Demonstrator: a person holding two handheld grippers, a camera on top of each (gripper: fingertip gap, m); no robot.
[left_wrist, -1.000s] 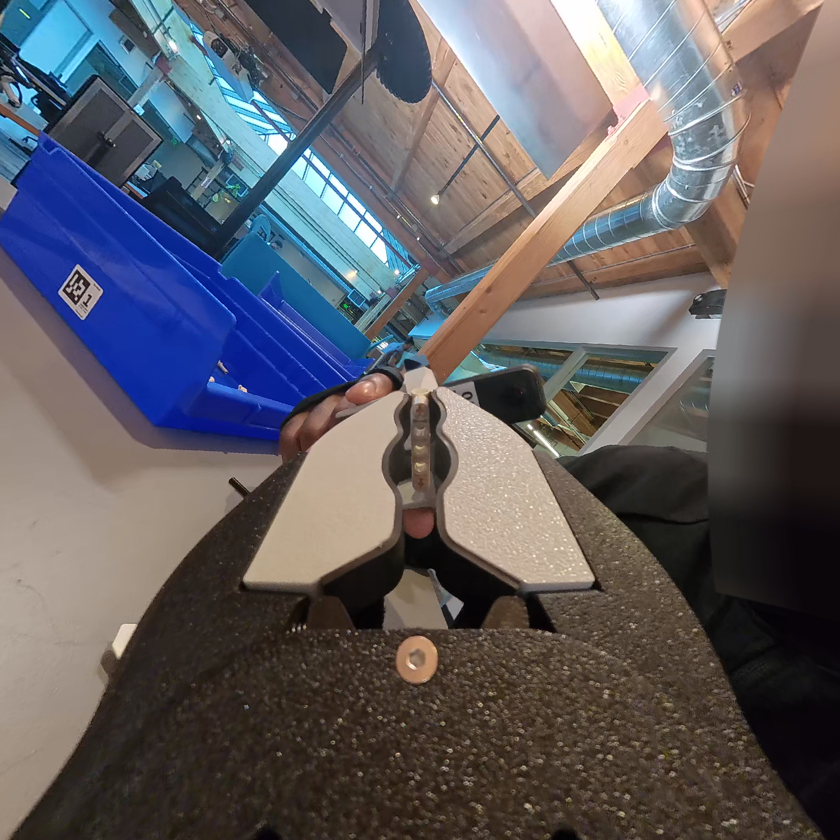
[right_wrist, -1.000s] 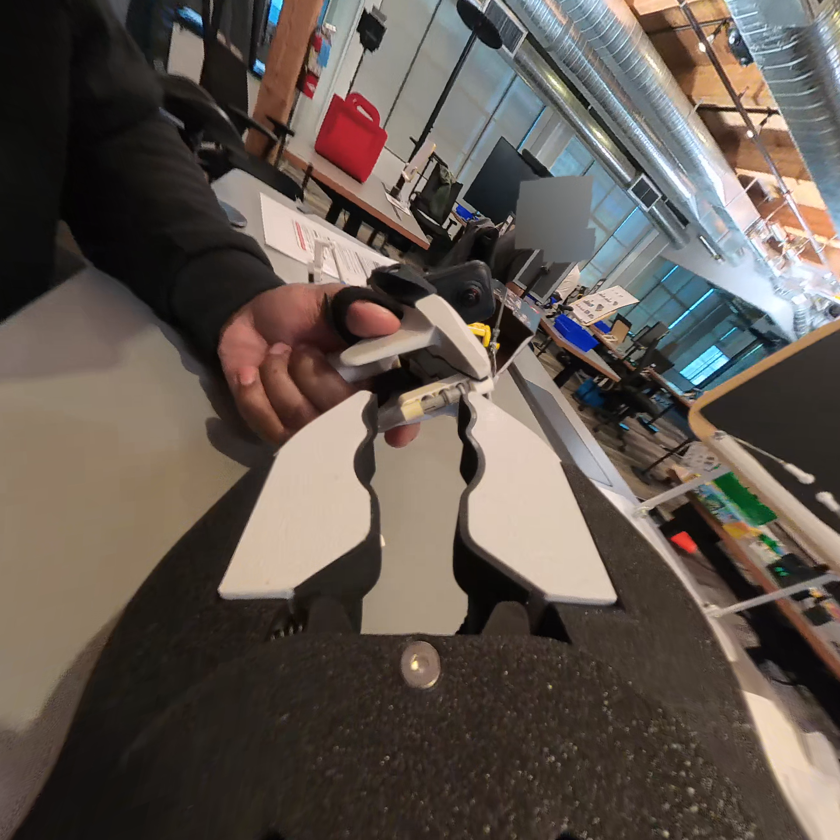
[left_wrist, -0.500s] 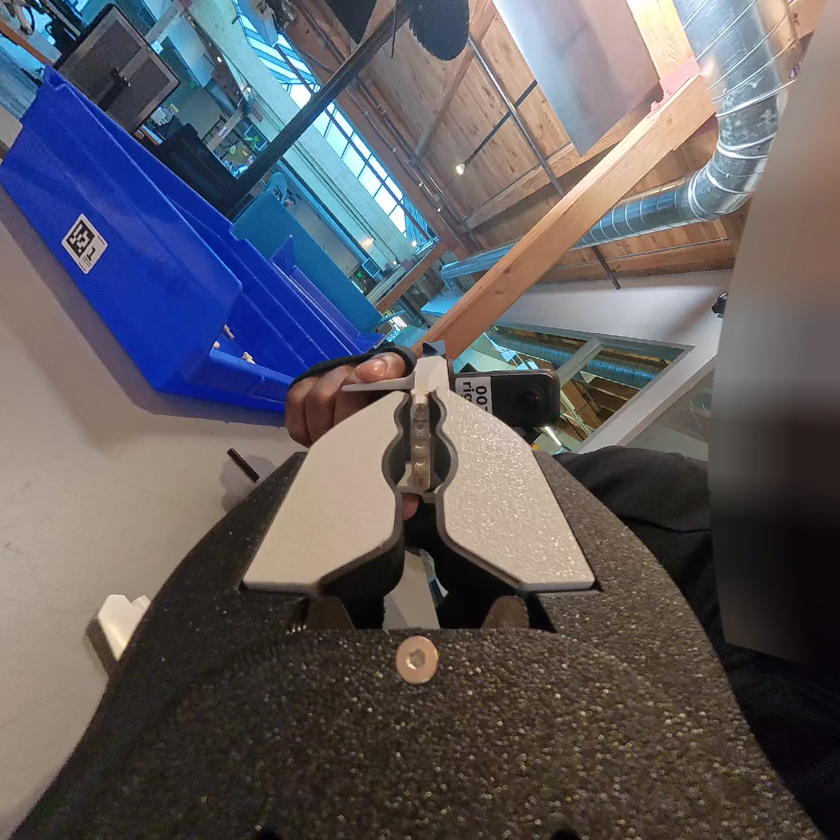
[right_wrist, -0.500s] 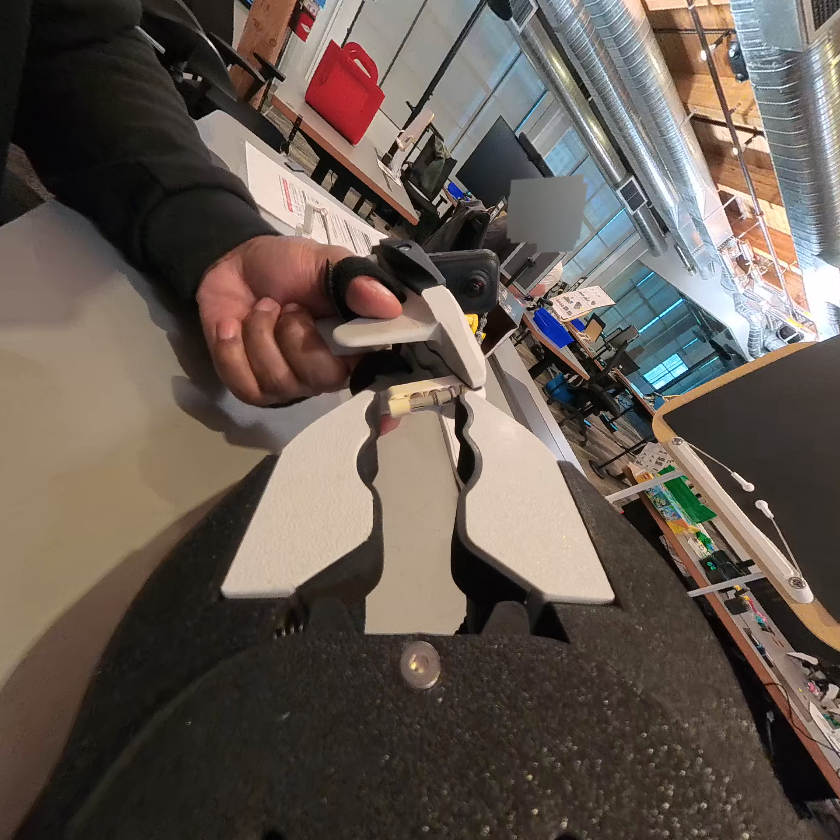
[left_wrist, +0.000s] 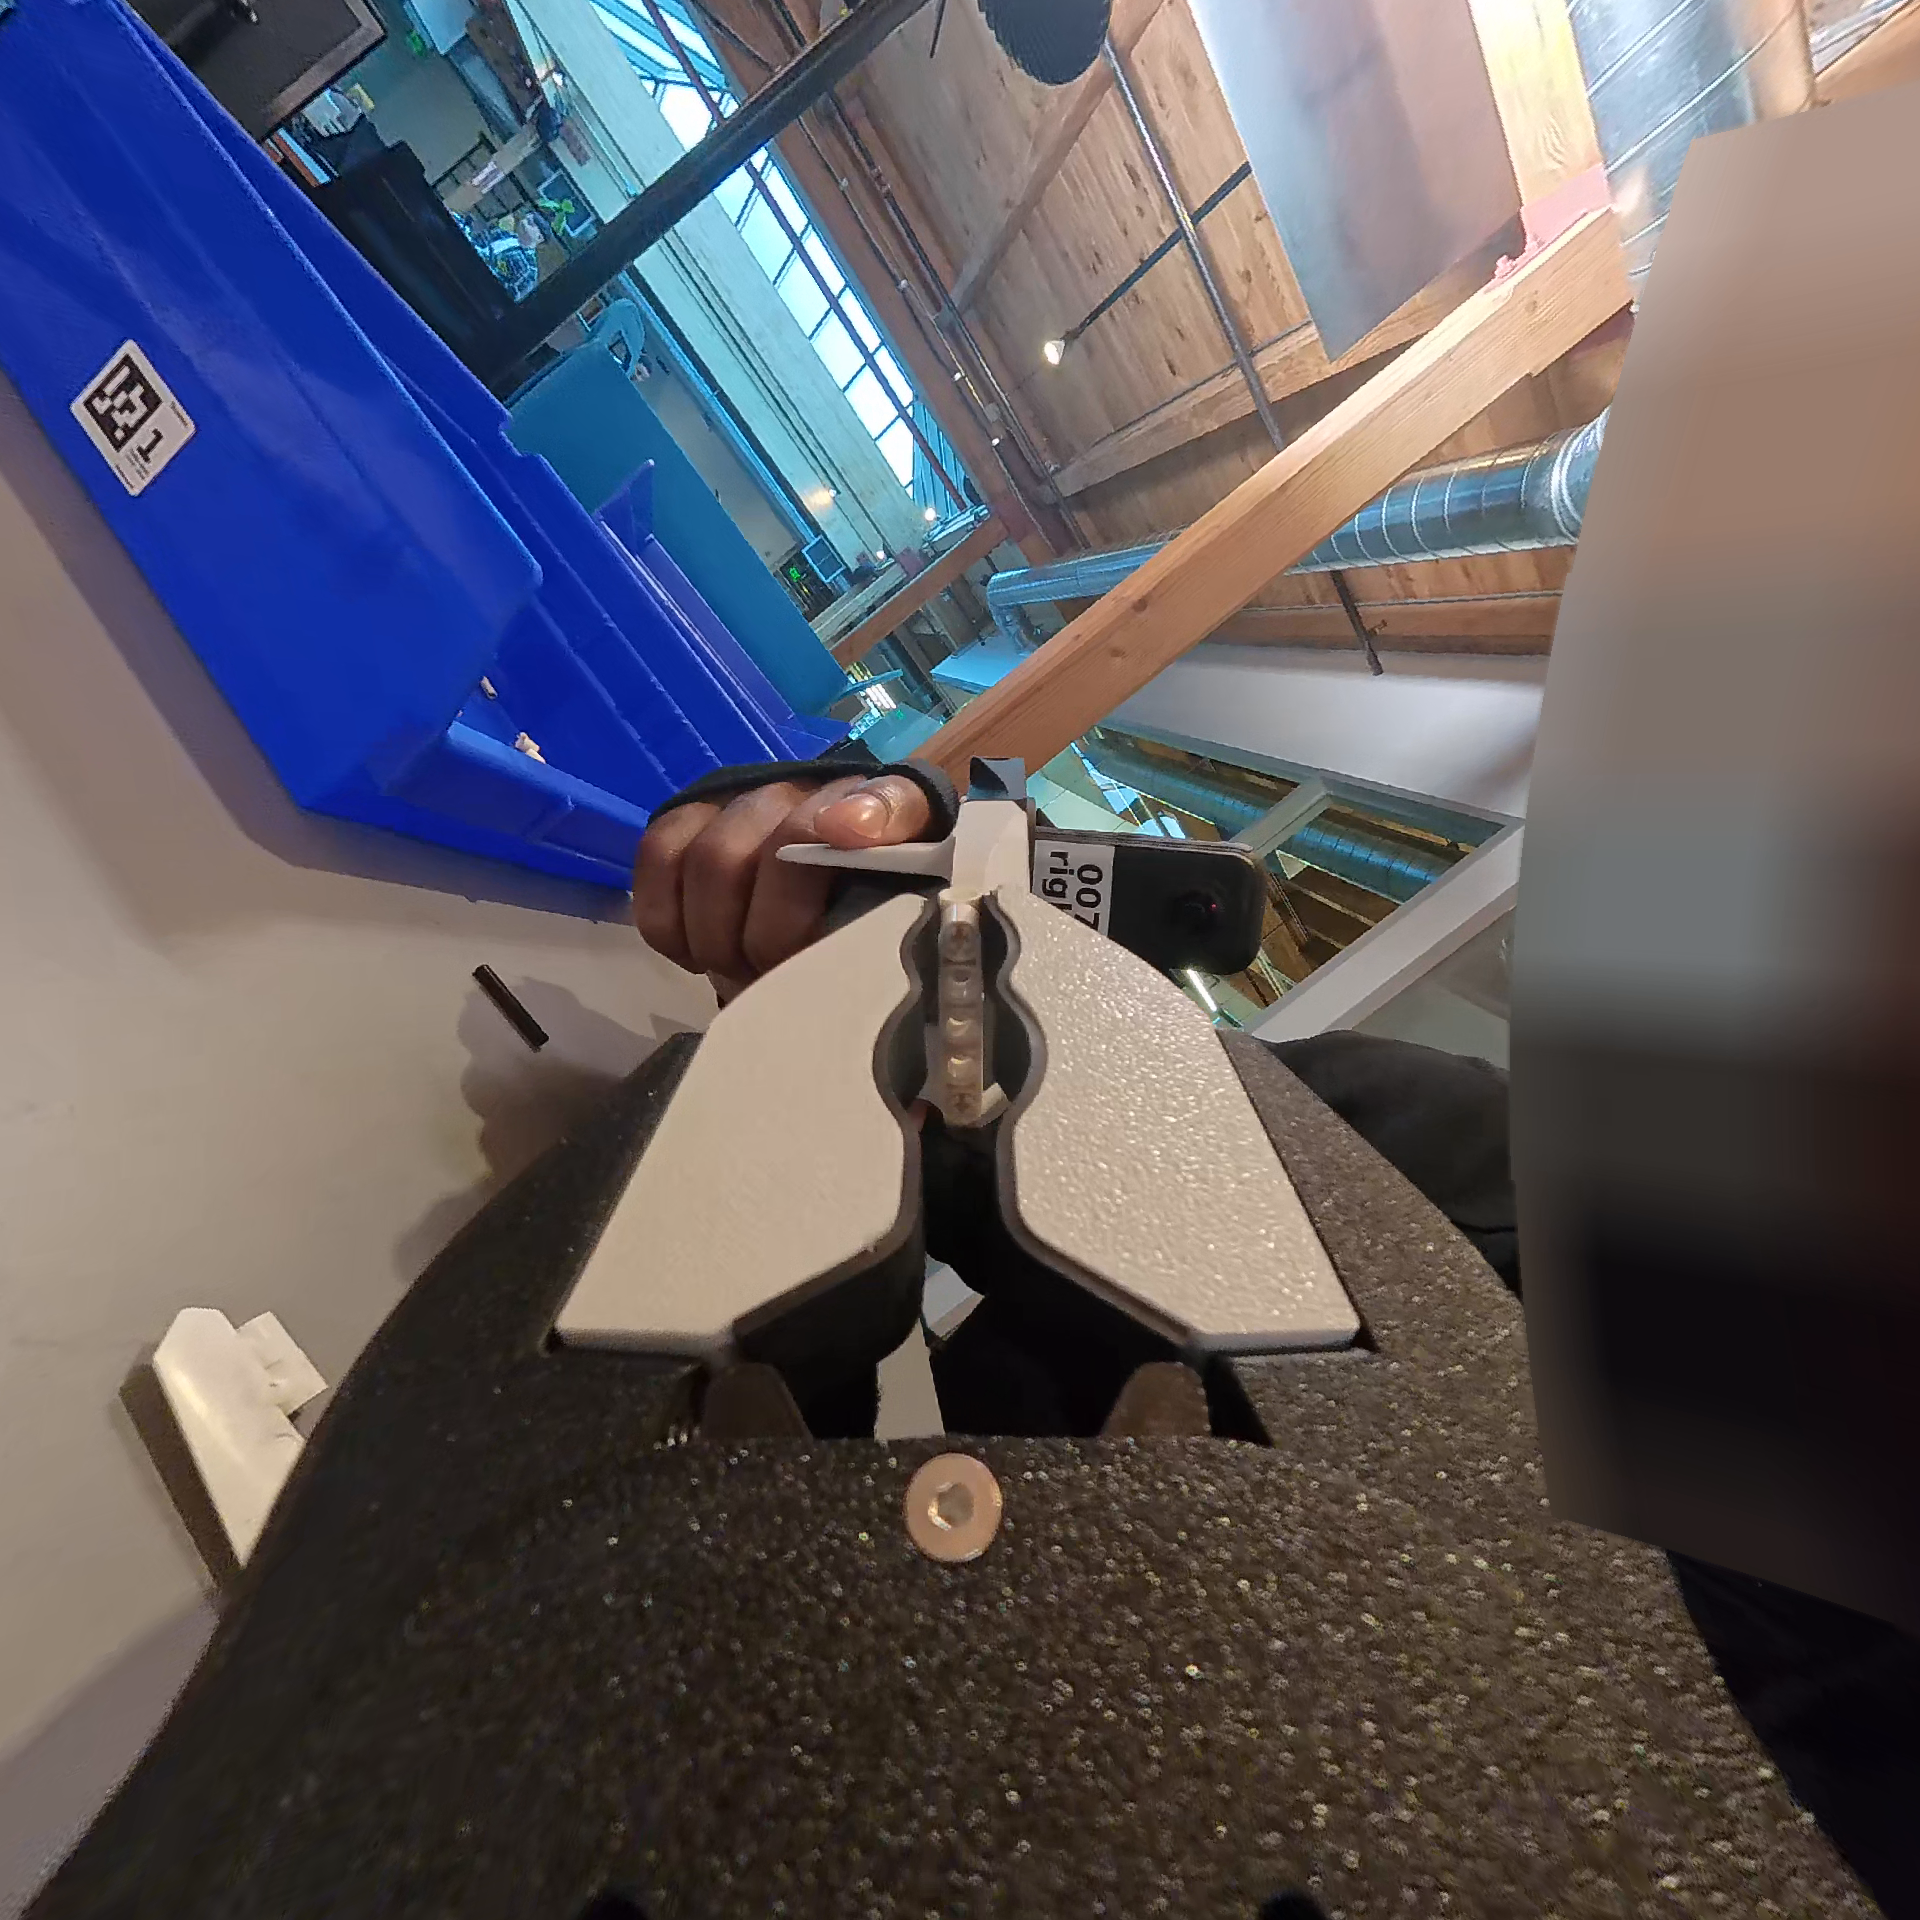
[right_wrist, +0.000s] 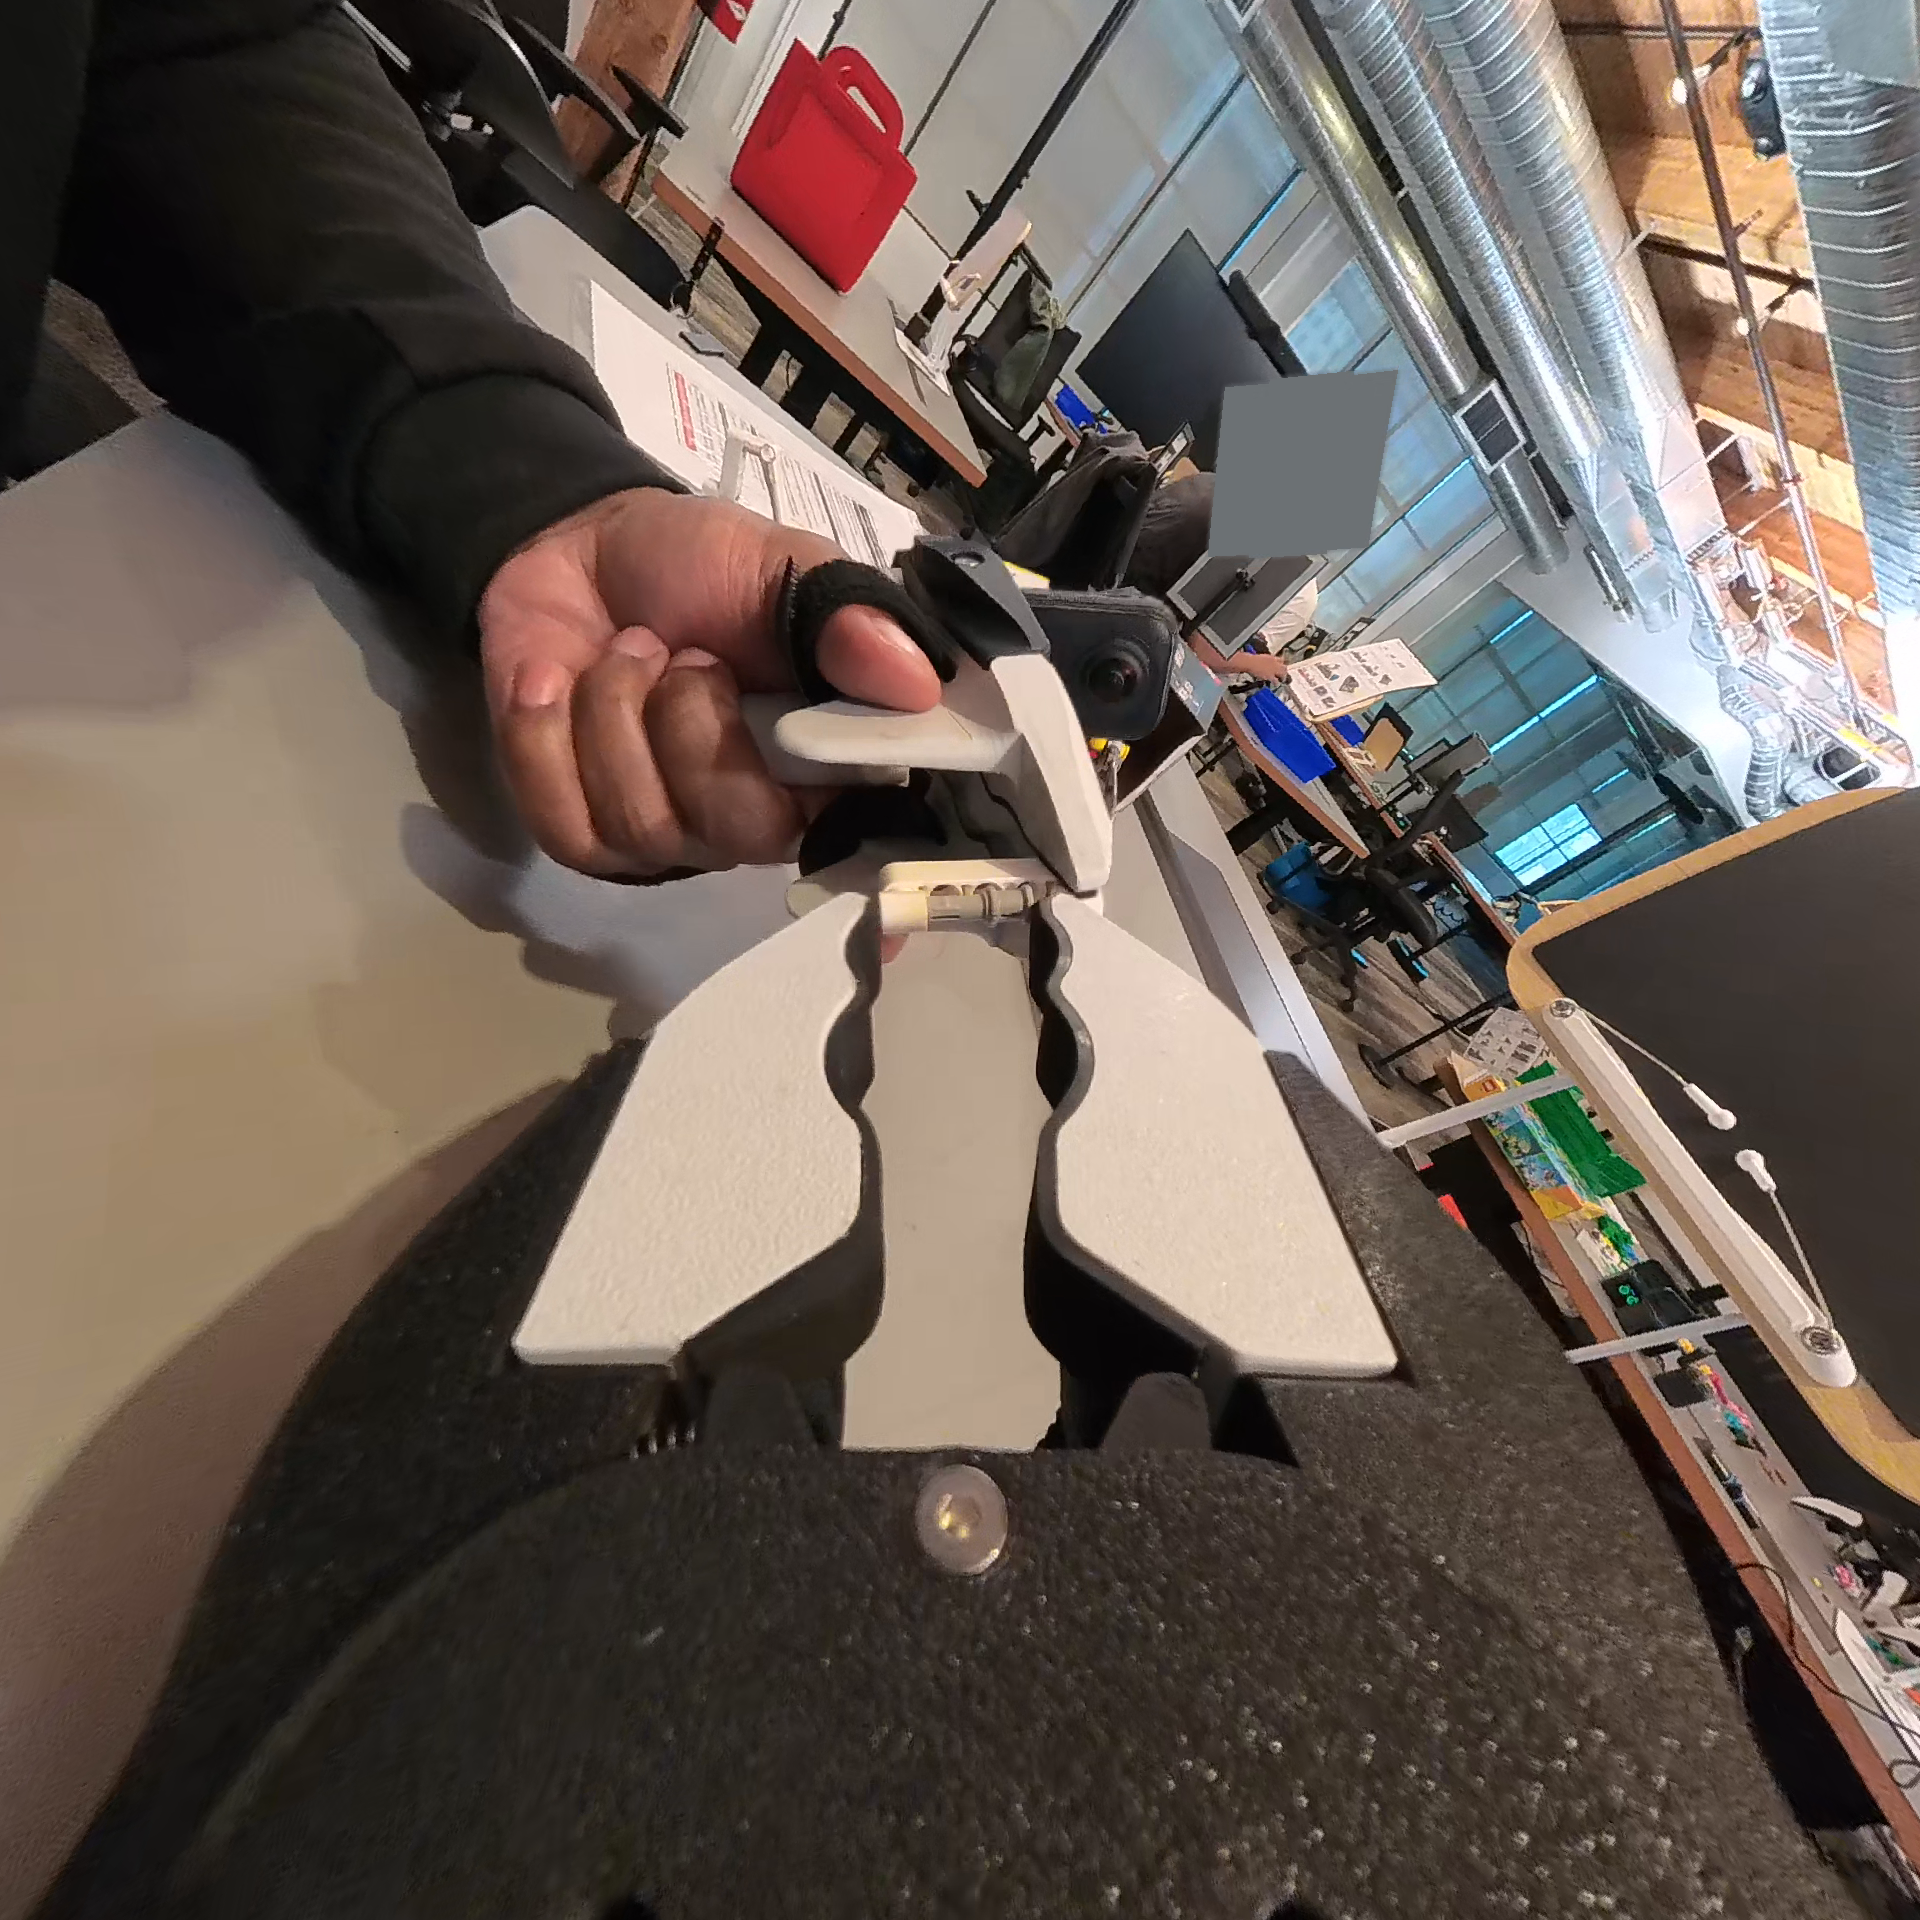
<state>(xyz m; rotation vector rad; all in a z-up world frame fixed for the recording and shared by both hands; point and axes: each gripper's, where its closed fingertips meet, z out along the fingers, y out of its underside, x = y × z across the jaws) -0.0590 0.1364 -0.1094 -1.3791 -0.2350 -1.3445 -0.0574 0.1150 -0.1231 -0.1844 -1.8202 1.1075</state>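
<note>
One white beam (left_wrist: 961, 1013) between left tool's (left_wrist: 961, 925) pads.

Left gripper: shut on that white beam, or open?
Shut. The left gripper clamps the white holed beam edge-on; both fingers sit flush against its sides.

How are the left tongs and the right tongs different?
The left tongs are nearly shut; the right tongs stand wide apart. The left tongs pinch a white beam with holes; the right tongs only have a small grey peg lying between their tips, and I cannot tell whether they press it. Both tongs are pale grey with wavy inner edges.
</note>
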